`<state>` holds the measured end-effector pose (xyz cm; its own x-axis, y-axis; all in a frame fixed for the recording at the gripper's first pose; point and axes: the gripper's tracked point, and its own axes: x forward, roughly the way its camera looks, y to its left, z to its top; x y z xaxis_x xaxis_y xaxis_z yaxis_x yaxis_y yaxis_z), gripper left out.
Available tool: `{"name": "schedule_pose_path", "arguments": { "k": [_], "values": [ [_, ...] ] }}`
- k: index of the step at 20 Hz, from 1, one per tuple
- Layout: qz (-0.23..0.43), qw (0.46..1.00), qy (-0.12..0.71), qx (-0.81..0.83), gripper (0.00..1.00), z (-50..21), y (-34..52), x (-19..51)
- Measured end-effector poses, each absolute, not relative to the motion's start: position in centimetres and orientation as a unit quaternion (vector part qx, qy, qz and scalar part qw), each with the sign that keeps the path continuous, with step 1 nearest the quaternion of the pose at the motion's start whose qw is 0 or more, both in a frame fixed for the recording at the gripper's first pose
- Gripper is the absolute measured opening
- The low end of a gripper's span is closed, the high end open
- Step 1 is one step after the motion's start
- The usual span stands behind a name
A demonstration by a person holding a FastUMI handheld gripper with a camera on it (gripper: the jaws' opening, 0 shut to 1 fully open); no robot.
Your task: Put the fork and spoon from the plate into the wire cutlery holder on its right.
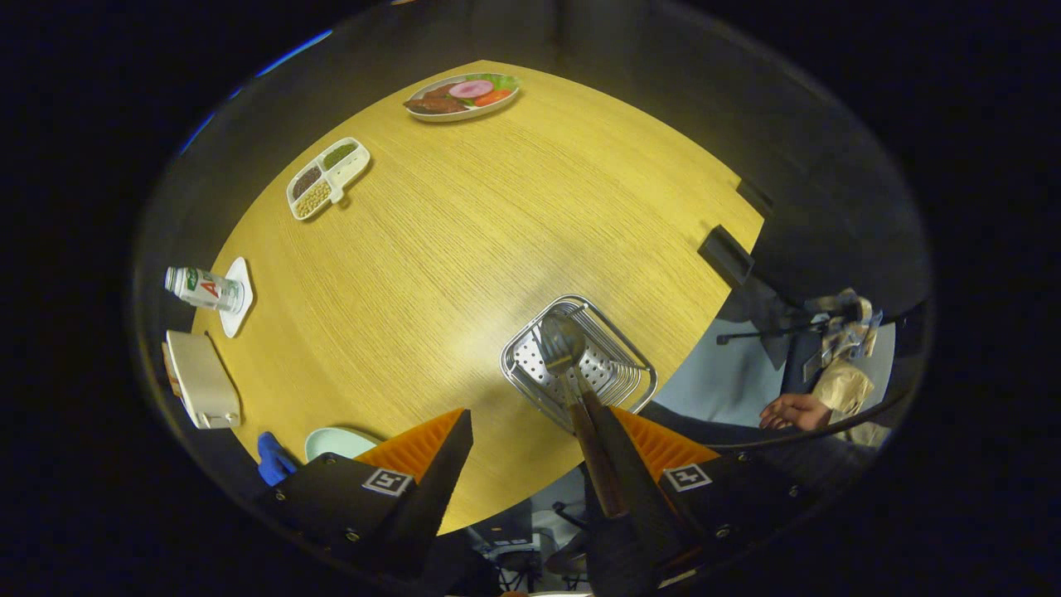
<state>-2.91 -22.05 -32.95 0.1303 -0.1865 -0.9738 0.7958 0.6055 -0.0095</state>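
Wire holder (580, 361) holds spoon (564, 344); fingers (431, 464) apart.

Readable markings

A bottle (204, 289) at the frame's left carried a large red letter "A" on its label; square coded tags sat on the gripper (530, 439) housing, bearing no legible words.

Wire cutlery holder (580, 365) on the wooden worktop (464, 249), spoon and fork (562, 348) inside (heads overlapping); pale green plate (336, 442) to its left.
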Motion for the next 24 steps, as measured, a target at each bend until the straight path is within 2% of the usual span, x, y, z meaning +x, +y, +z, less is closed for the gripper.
{"name": "schedule_pose_path", "arguments": {
  "k": [6, 10, 14, 17, 24],
  "values": [
    [-0.355, 0.778, 0.497, 0.15, 0.94, -30.6, -25.9, -1.6],
    [-0.341, 0.864, 0.358, 0.097, 0.98, -24.9, -27.1, 2.0],
    [-0.264, 0.943, 0.19, 0.076, 0.98, -16.2, -23.8, 5.8],
    [-0.239, 0.965, 0.098, 0.043, 0.98, -10.1, -21.2, 6.3],
    [-0.158, 0.985, -0.054, -0.039, 0.98, 1.8, -11.5, 6.2]
  ]
}}
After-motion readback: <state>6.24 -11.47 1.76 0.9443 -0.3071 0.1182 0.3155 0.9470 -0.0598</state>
